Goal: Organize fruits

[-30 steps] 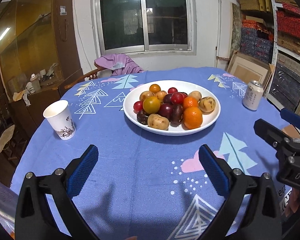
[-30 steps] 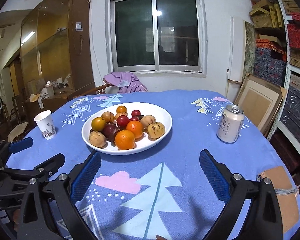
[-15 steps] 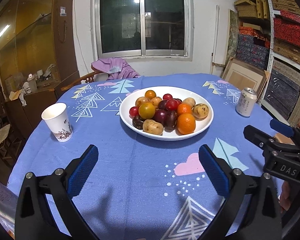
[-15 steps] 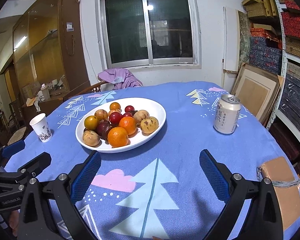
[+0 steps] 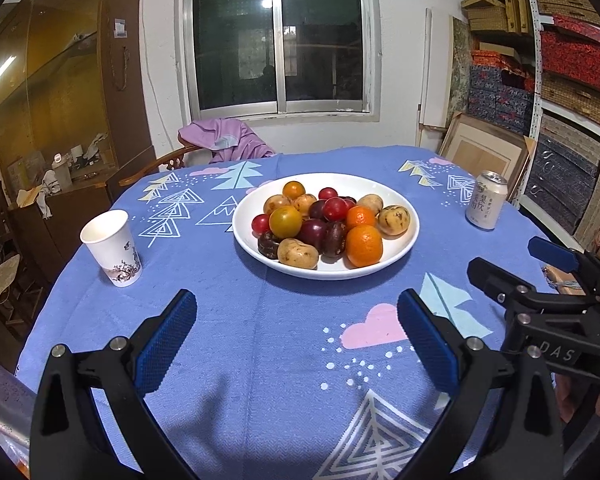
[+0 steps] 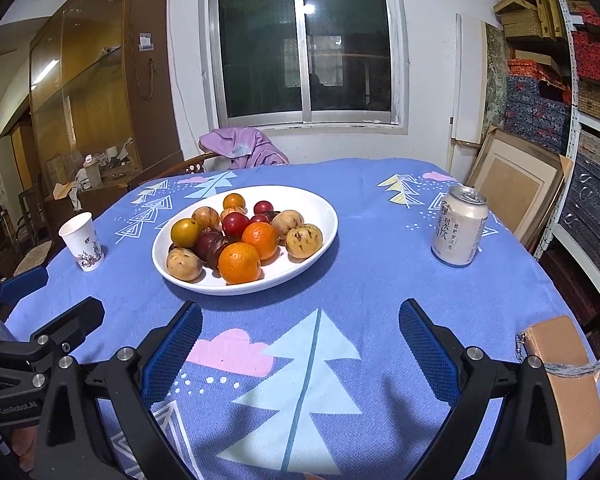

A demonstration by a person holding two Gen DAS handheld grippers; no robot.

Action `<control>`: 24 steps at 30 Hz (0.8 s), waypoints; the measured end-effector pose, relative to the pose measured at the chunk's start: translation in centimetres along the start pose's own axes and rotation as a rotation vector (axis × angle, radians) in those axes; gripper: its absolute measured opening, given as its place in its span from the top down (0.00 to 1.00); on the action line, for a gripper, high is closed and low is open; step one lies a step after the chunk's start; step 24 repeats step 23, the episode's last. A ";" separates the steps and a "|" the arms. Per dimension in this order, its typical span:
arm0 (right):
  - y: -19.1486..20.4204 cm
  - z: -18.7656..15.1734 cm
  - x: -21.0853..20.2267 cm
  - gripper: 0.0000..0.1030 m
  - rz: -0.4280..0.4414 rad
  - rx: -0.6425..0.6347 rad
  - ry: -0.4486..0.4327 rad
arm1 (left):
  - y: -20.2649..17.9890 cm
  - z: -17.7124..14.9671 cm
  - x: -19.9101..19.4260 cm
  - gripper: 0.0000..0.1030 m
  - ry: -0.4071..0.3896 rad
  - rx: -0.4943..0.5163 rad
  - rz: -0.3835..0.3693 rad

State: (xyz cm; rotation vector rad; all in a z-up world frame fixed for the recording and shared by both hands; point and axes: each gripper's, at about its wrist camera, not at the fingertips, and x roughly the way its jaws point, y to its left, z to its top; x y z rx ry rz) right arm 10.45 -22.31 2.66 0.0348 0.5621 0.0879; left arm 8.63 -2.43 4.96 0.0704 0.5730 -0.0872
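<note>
On the blue tablecloth (image 5: 260, 344) the fruit bowl (image 5: 404, 240) looks nearer; both grippers' jaws stay wide open, empty.

Glossy white plate (image 5: 396, 256), woven tablecloth (image 5: 260, 340)

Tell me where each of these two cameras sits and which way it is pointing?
Left wrist view: sits on the left gripper, looks forward over the table at the fruit bowl, paper cup on its left; own open jaws below, right gripper at the right edge.
Right wrist view: sits on the right gripper, faces the same way, the bowl left of centre, the can on its right; own open jaws below, left gripper at the left edge.
Both share bowl, cup, can, blue tablecloth and window.
</note>
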 end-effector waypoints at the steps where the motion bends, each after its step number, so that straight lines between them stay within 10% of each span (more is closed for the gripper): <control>1: 0.0 0.0 0.0 0.03 0.001 0.000 -0.001 | -0.1 0.0 -0.1 0.04 -0.004 0.004 0.007; 24: 0.1 0.0 0.0 0.03 0.003 -0.004 -0.001 | 0.1 0.1 0.2 0.04 0.003 -0.004 0.025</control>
